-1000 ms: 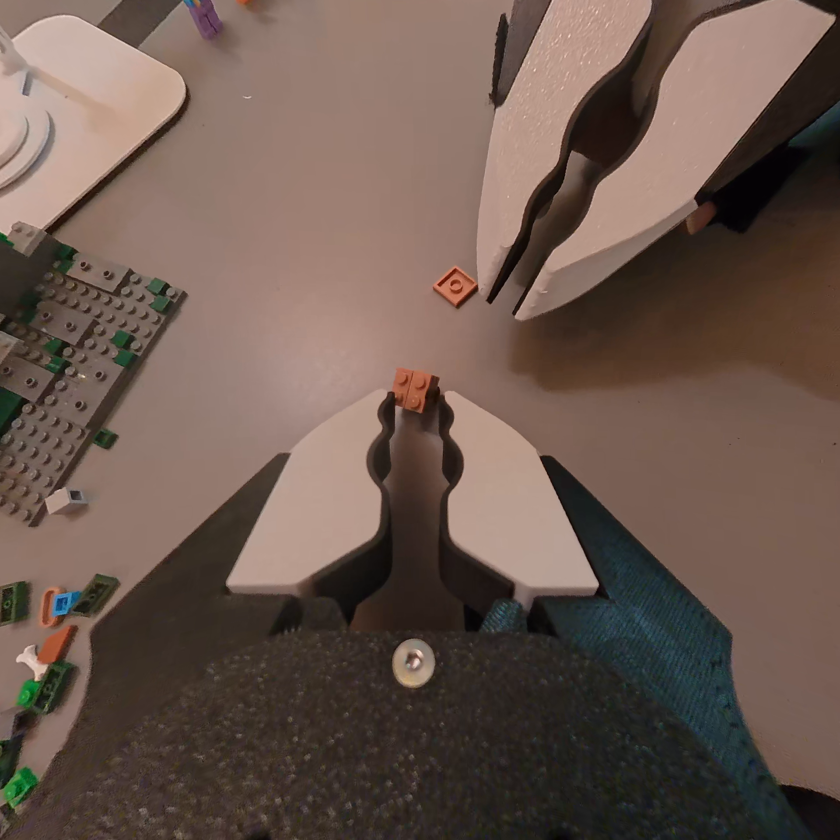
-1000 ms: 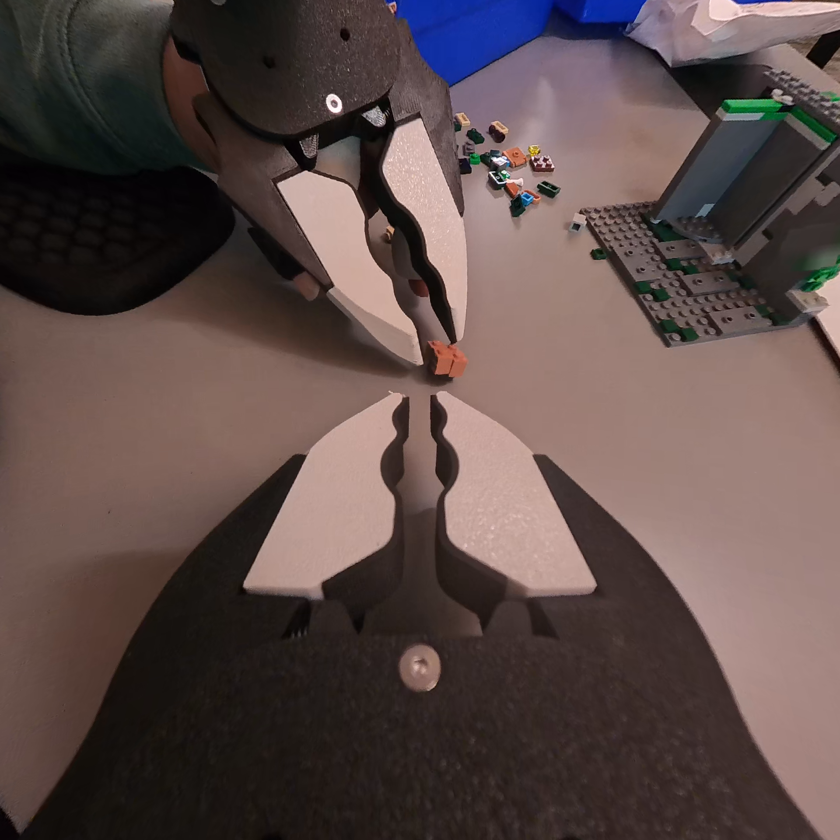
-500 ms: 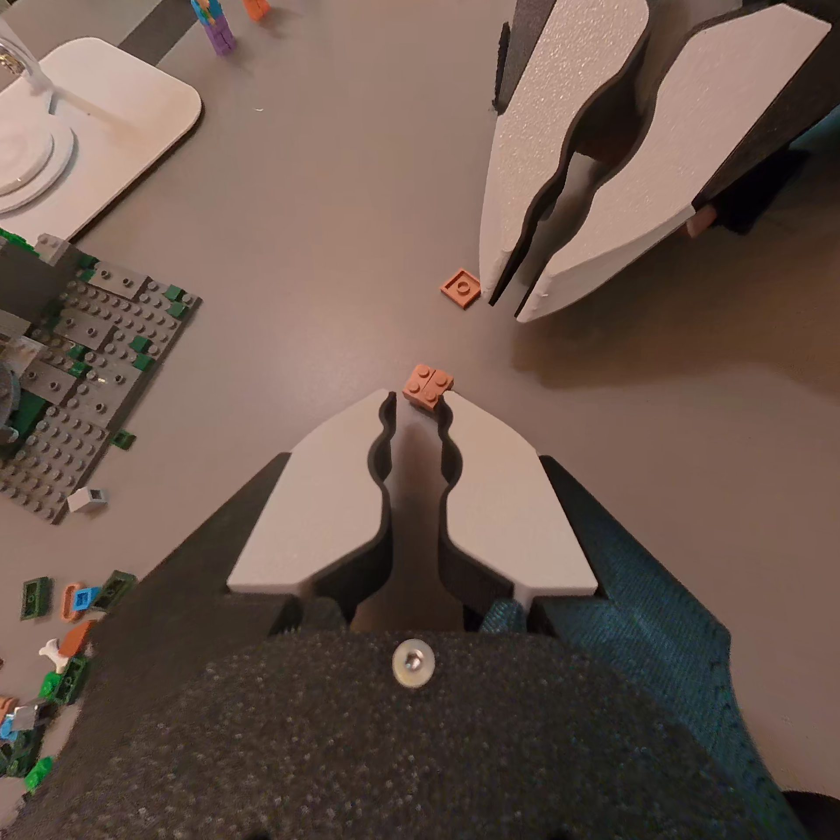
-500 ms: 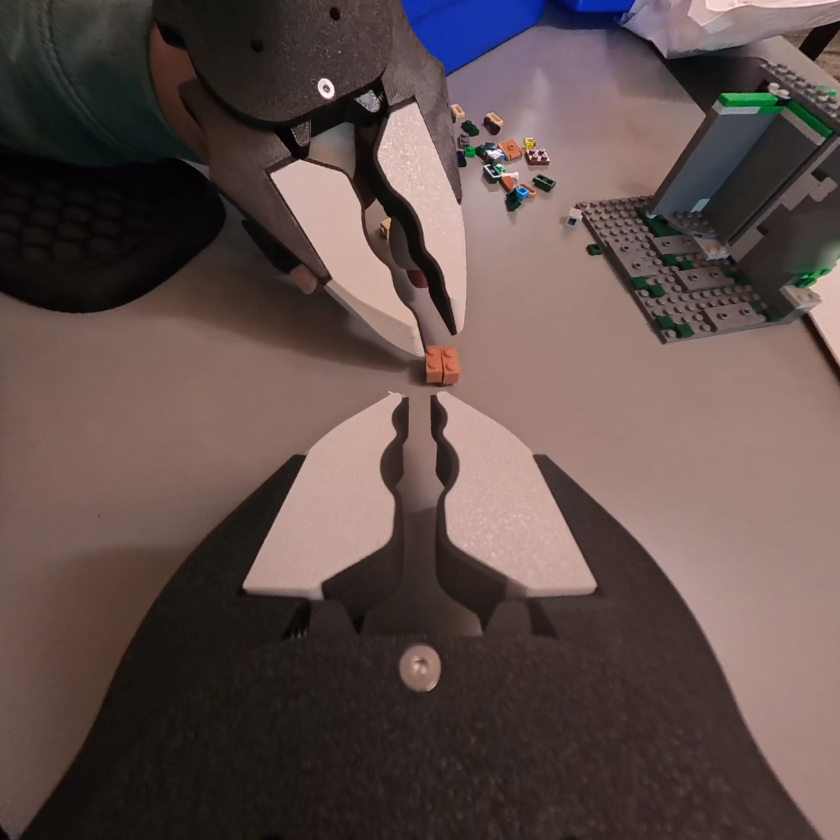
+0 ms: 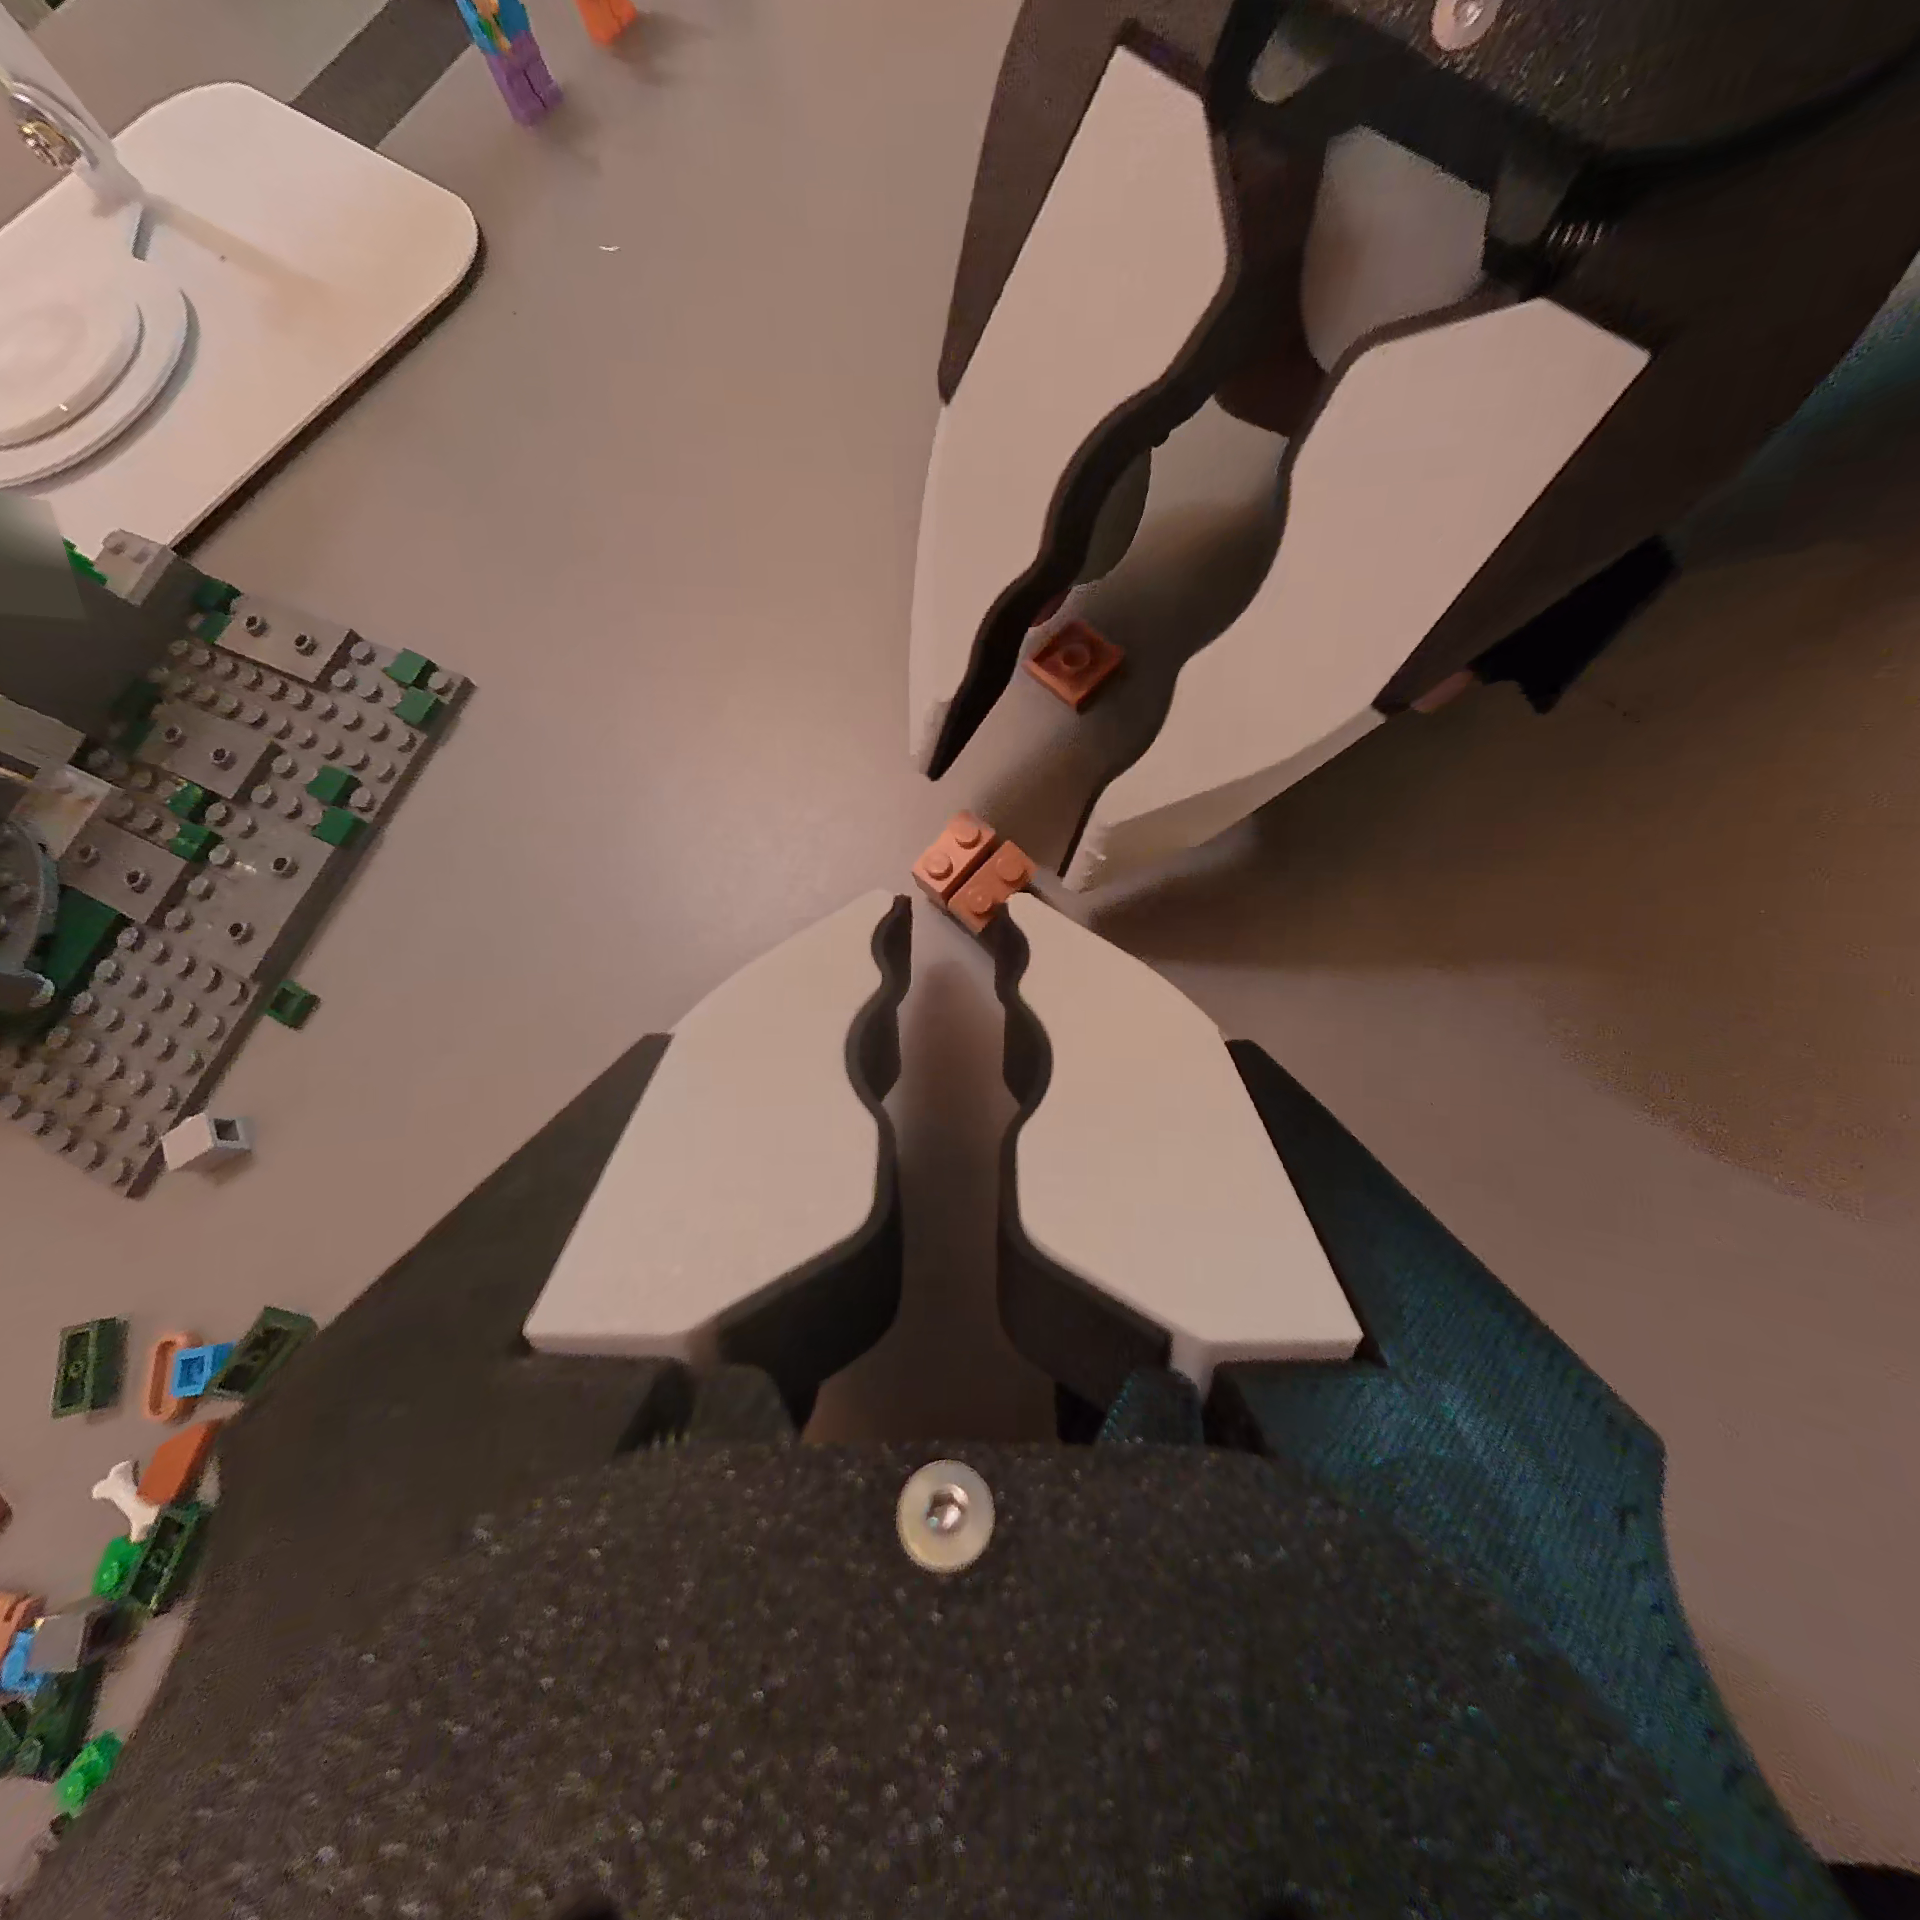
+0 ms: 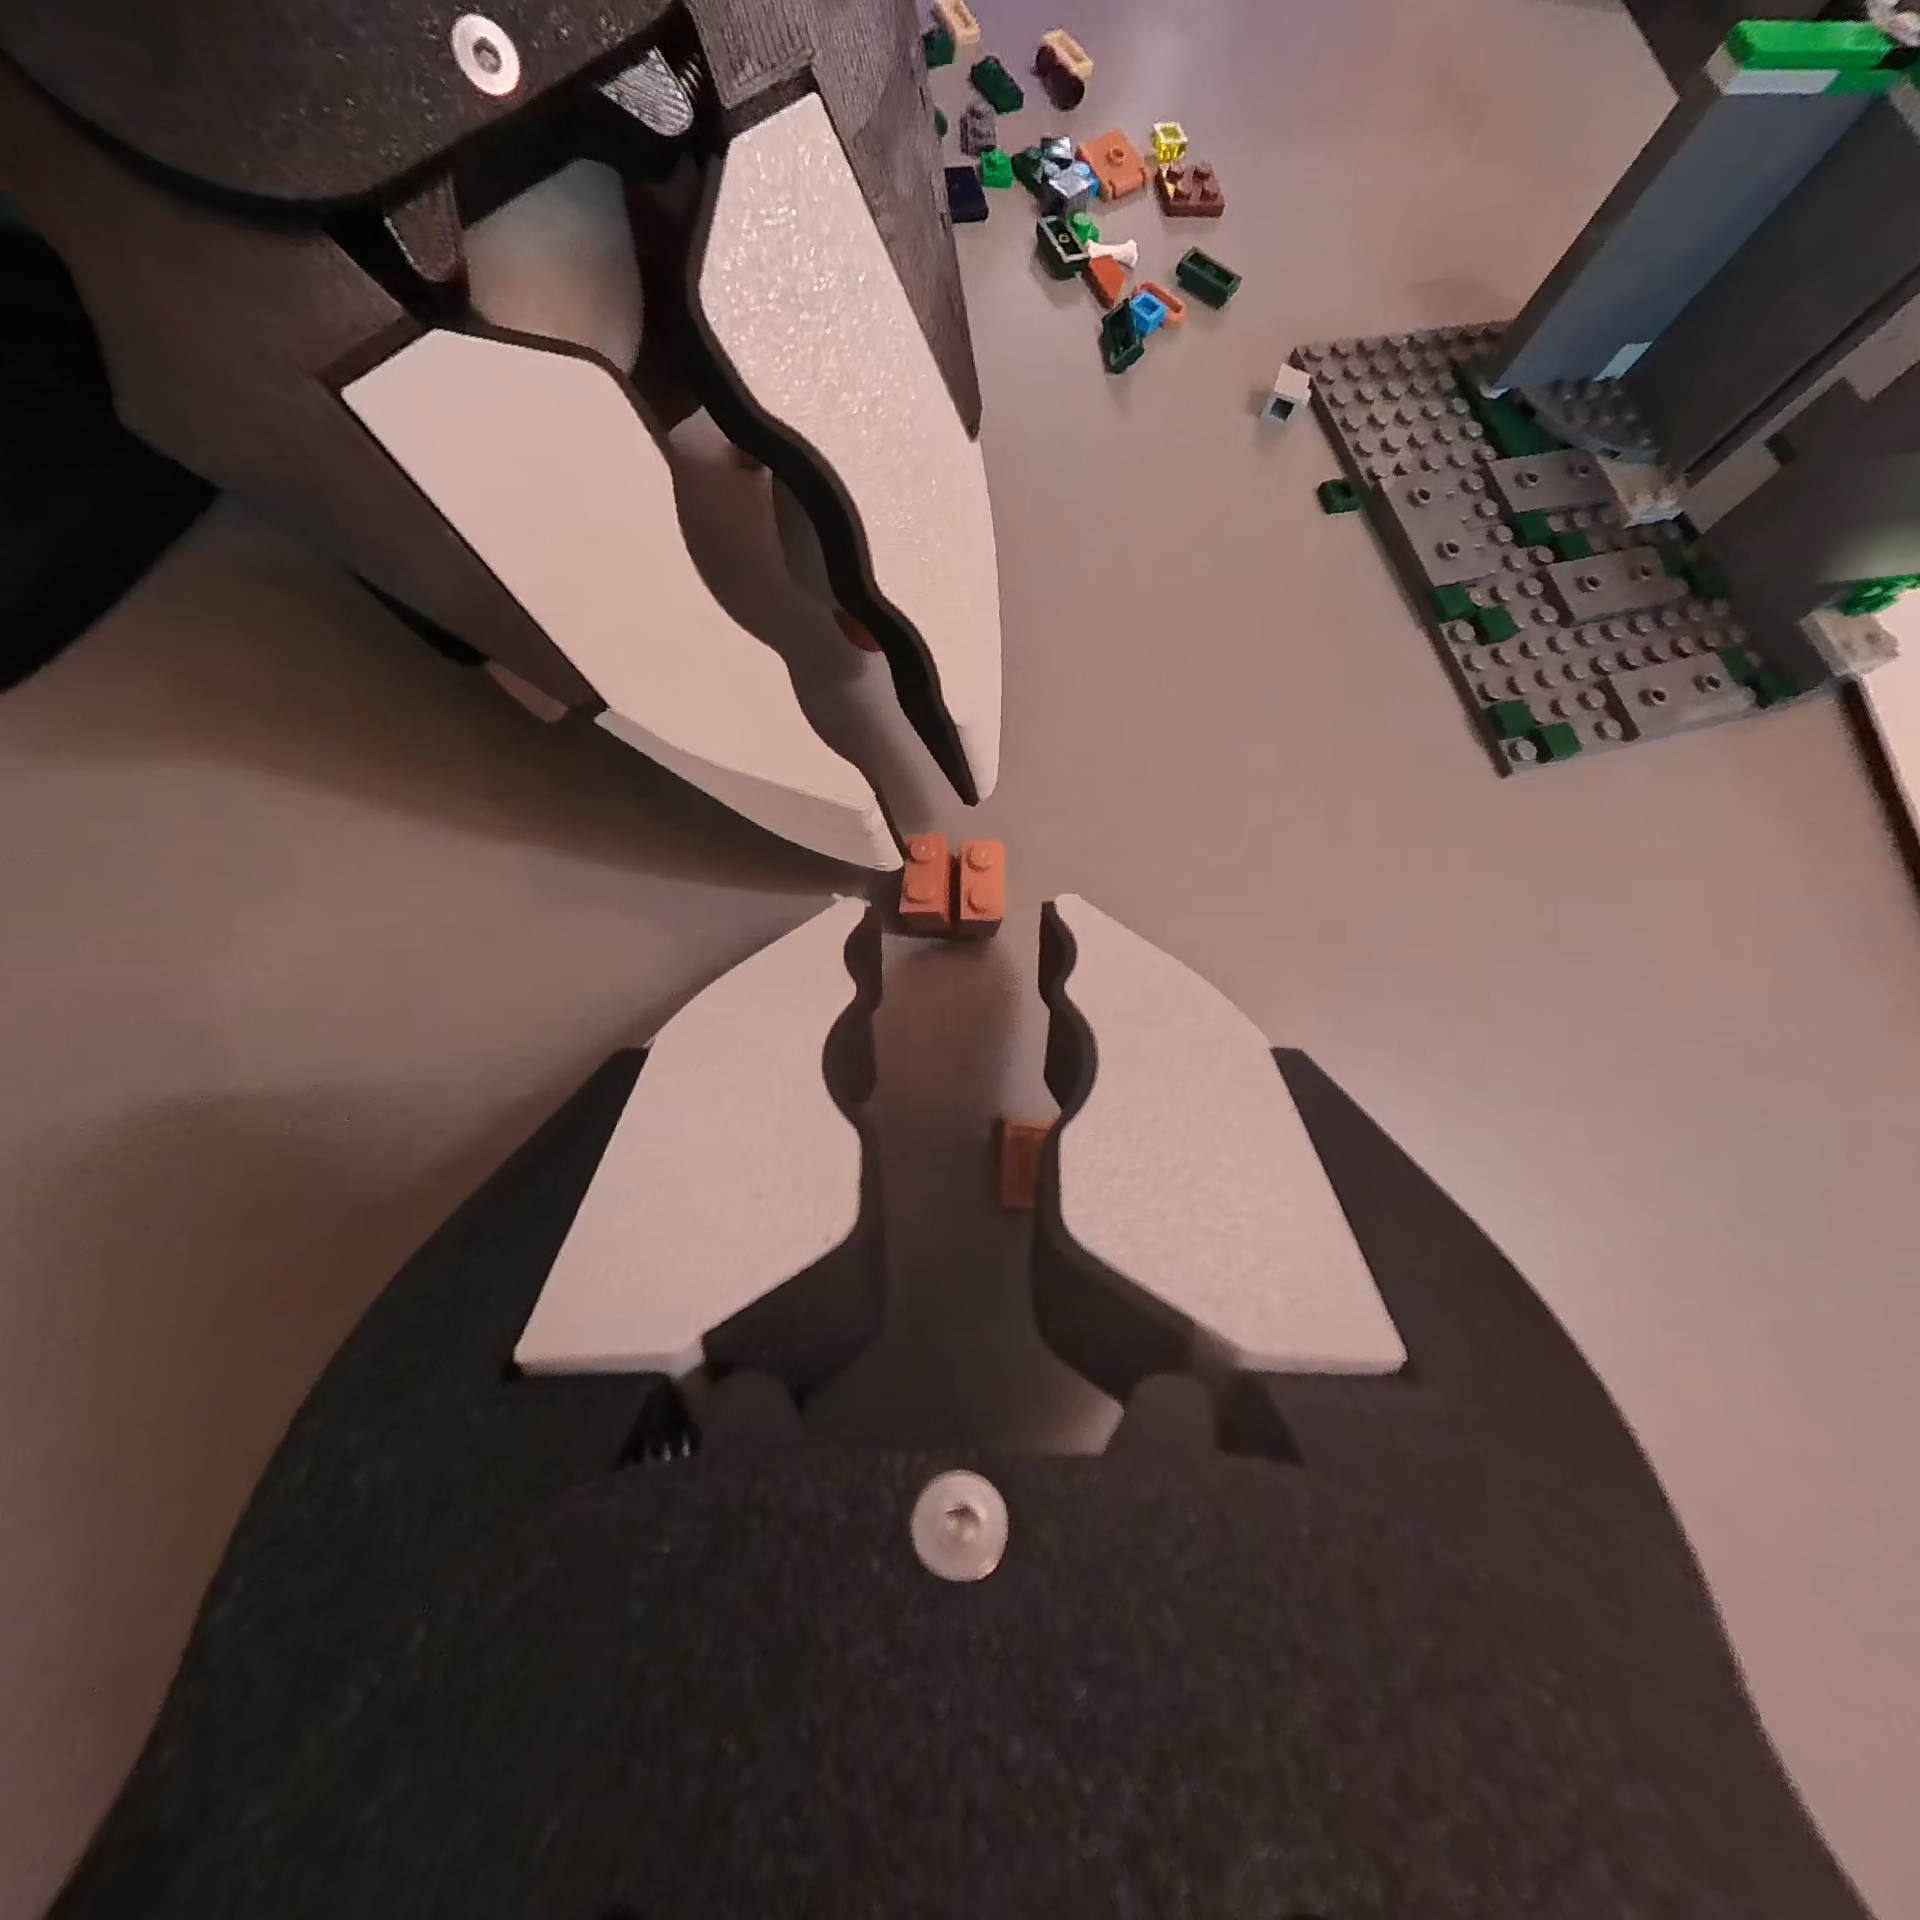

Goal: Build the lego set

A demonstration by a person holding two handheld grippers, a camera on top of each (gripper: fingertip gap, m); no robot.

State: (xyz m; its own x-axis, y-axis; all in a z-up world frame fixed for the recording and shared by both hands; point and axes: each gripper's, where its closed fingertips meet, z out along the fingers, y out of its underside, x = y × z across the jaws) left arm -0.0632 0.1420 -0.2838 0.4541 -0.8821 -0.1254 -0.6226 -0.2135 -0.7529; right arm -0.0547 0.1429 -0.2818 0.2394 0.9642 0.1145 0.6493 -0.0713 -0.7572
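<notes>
Two orange-brown bricks side by side (image 5: pixel 971 868) lie on the grey table, also in the right wrist view (image 6: pixel 954 883). My left gripper (image 5: pixel 956 909) is slightly open and empty, its tips just behind the bricks; it enters the right wrist view (image 6: pixel 930 821) from the top. My right gripper (image 6: pixel 954 912) is open and empty, facing the bricks from the opposite side, and shows in the left wrist view (image 5: pixel 1008 810). A flat orange plate (image 5: pixel 1075 665) lies on the table between the right fingers (image 6: pixel 1023 1164).
A grey baseplate with green studs and grey walls (image 6: pixel 1558 582) stands to the side, also in the left wrist view (image 5: pixel 208 831). A pile of loose small pieces (image 6: pixel 1101 208) lies beyond it. A white pad (image 5: pixel 260 260) and a purple minifigure (image 5: pixel 520 62) sit farther off. The tips of both grippers are at nearly the same place. The right tips stand about 4 cm off the flat orange plate (image 5: pixel 1075 665). It turns up in the right wrist view (image 6: pixel 1023 1143) as well.
The left gripper let the brick pair down onto the table. The right gripper opened wider and moved forward over the flat plate, up to the bricks.
</notes>
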